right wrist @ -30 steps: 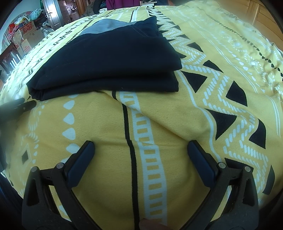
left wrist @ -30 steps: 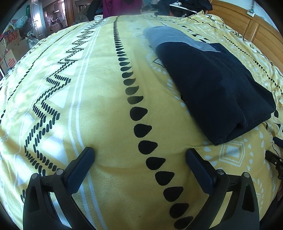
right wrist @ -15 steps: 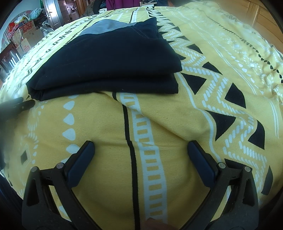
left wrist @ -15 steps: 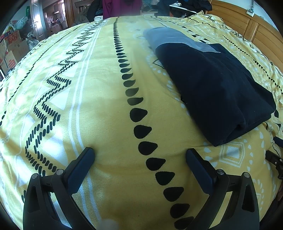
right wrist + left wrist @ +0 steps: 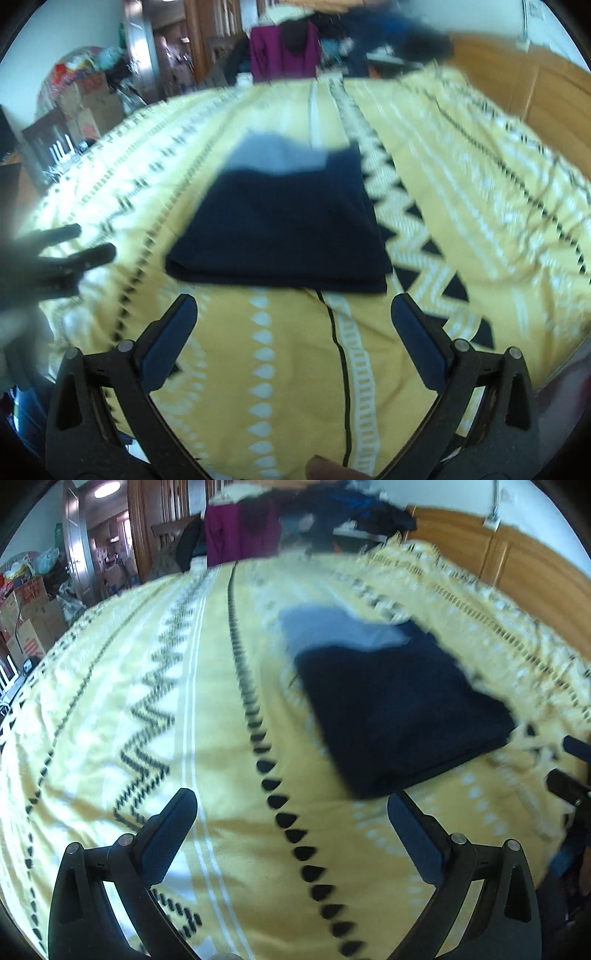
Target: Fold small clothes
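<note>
Left wrist view, blurred: left gripper (image 5: 291, 810) has its jaws spread wide, nothing between them, above the yellow patterned bedspread (image 5: 207, 709). Folded dark navy garment with a grey-blue panel at its far end (image 5: 395, 709) lies flat on the bed, toward the headboard side, just beyond the right finger. At this view's right edge the dark tips of the other gripper show, apart from the garment.

Right wrist view, also blurred: right gripper (image 5: 293, 319) jaws wide apart, holding nothing, with the folded garment (image 5: 280, 229) straight ahead, its near folded edge just past the fingertips. The left gripper (image 5: 70, 247) shows at the left edge, beside the garment and not touching it. Only this view shows the black triangle zigzag band right of the garment and a thin black line running under its near edge.

Bedspread (image 5: 461, 192) covers the whole bed. Wooden headboard (image 5: 524, 568) runs along the right side. Beyond the far edge: magenta hanging garment (image 5: 282, 51), dark clothes pile (image 5: 354, 509), cardboard boxes (image 5: 33, 620) at left, open doorway (image 5: 107, 554).
</note>
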Demonstrator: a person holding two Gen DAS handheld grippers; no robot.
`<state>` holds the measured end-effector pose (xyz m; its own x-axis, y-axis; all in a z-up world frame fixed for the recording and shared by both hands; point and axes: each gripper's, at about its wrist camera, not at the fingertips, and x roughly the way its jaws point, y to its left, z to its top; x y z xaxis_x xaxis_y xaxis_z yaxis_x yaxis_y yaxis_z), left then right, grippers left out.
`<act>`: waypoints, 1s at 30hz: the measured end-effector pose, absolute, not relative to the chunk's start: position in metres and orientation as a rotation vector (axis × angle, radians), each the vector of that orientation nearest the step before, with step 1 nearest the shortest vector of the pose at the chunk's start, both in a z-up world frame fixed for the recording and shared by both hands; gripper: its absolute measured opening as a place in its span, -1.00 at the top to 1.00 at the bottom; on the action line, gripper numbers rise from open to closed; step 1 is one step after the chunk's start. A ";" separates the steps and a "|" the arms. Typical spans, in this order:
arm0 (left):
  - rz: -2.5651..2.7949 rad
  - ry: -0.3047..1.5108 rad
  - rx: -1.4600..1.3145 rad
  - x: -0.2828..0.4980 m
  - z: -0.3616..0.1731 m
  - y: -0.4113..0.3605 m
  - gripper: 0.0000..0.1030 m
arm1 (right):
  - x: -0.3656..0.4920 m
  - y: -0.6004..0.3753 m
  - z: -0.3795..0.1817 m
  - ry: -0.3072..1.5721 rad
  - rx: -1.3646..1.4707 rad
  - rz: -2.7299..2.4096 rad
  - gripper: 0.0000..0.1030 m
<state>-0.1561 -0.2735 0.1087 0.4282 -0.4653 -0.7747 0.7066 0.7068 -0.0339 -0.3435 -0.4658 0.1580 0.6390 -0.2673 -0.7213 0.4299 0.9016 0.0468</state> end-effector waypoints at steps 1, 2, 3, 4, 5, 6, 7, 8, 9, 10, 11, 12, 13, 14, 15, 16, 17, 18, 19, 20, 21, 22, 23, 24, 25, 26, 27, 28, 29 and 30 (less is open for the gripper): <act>-0.759 0.843 0.309 -0.160 0.119 -0.273 -1.00 | -0.344 -0.465 0.166 0.768 0.219 -0.401 -1.00; -0.770 0.835 0.301 -0.166 0.133 -0.272 -1.00 | -0.347 -0.463 0.177 0.746 0.212 -0.406 -1.00; -0.775 0.828 0.297 -0.170 0.143 -0.273 -1.00 | -0.348 -0.465 0.186 0.729 0.208 -0.414 -1.00; -0.782 0.820 0.291 -0.174 0.155 -0.274 -1.00 | -0.351 -0.467 0.194 0.711 0.203 -0.423 -1.00; -0.792 0.812 0.282 -0.179 0.165 -0.276 -1.00 | -0.353 -0.468 0.204 0.694 0.201 -0.431 -1.00; -0.800 0.804 0.275 -0.183 0.177 -0.278 -1.00 | -0.354 -0.471 0.212 0.690 0.200 -0.439 -1.00; -0.804 0.796 0.276 -0.187 0.187 -0.282 -1.00 | -0.355 -0.474 0.218 0.691 0.202 -0.448 -1.00; -0.805 0.788 0.280 -0.190 0.196 -0.286 -1.00 | -0.356 -0.477 0.222 0.692 0.205 -0.458 -1.00; -0.805 0.779 0.284 -0.193 0.204 -0.290 -1.00 | -0.359 -0.480 0.227 0.689 0.209 -0.468 -1.00; -0.804 0.774 0.287 -0.196 0.212 -0.295 -1.00 | -0.361 -0.483 0.232 0.681 0.214 -0.480 -1.00; -0.802 0.769 0.285 -0.196 0.218 -0.298 -1.00 | -0.363 -0.486 0.237 0.675 0.218 -0.494 -1.00; -0.799 0.762 0.277 -0.199 0.226 -0.301 -1.00 | -0.365 -0.488 0.240 0.672 0.222 -0.502 -1.00; -0.797 0.752 0.268 -0.200 0.233 -0.303 -1.00 | -0.367 -0.490 0.243 0.668 0.224 -0.507 -1.00; -0.786 0.741 0.255 -0.202 0.241 -0.305 -1.00 | -0.367 -0.492 0.248 0.662 0.226 -0.511 -1.00; -0.778 0.736 0.248 -0.203 0.246 -0.306 -1.00 | -0.368 -0.492 0.250 0.657 0.224 -0.511 -1.00; -0.770 0.732 0.242 -0.204 0.251 -0.308 -1.00 | -0.368 -0.491 0.254 0.650 0.220 -0.511 -1.00; -0.762 0.724 0.238 -0.206 0.257 -0.309 -1.00 | -0.368 -0.491 0.258 0.644 0.216 -0.508 -1.00; -0.749 0.713 0.236 -0.207 0.262 -0.310 -1.00 | -0.368 -0.489 0.262 0.637 0.212 -0.502 -1.00; -0.734 0.705 0.238 -0.208 0.266 -0.311 -1.00 | -0.368 -0.487 0.265 0.631 0.210 -0.498 -1.00; -0.724 0.702 0.237 -0.209 0.268 -0.312 -1.00 | -0.367 -0.485 0.268 0.623 0.206 -0.491 -1.00; -0.721 0.698 0.234 -0.209 0.271 -0.312 -1.00 | -0.366 -0.484 0.271 0.617 0.203 -0.486 -1.00; -0.722 0.696 0.232 -0.210 0.272 -0.311 -1.00 | -0.365 -0.482 0.273 0.612 0.200 -0.481 -1.00; -0.718 0.693 0.231 -0.210 0.273 -0.311 -1.00 | -0.363 -0.479 0.275 0.609 0.196 -0.475 -1.00; -0.713 0.691 0.228 -0.210 0.275 -0.309 -1.00 | -0.362 -0.478 0.276 0.609 0.194 -0.468 -1.00; -0.711 0.691 0.223 -0.208 0.275 -0.307 -1.00 | -0.361 -0.476 0.277 0.609 0.192 -0.463 -1.00; -0.709 0.689 0.219 -0.208 0.277 -0.306 -1.00 | -0.360 -0.475 0.278 0.609 0.190 -0.459 -1.00; -0.702 0.683 0.221 -0.208 0.278 -0.305 -1.00 | -0.359 -0.474 0.278 0.608 0.187 -0.456 -1.00; -0.690 0.674 0.224 -0.207 0.280 -0.303 -1.00 | -0.359 -0.472 0.279 0.609 0.183 -0.456 -1.00; -0.682 0.669 0.225 -0.208 0.281 -0.303 -1.00 | -0.359 -0.472 0.279 0.609 0.181 -0.456 -1.00; -0.679 0.665 0.226 -0.208 0.282 -0.301 -1.00 | -0.358 -0.471 0.279 0.610 0.180 -0.455 -1.00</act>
<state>-0.2082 -0.3015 0.2817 0.5832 -0.5063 -0.6352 0.6450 0.7640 -0.0168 -0.3583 -0.4713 0.2791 0.7248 -0.3582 -0.5885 0.4623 0.8862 0.0301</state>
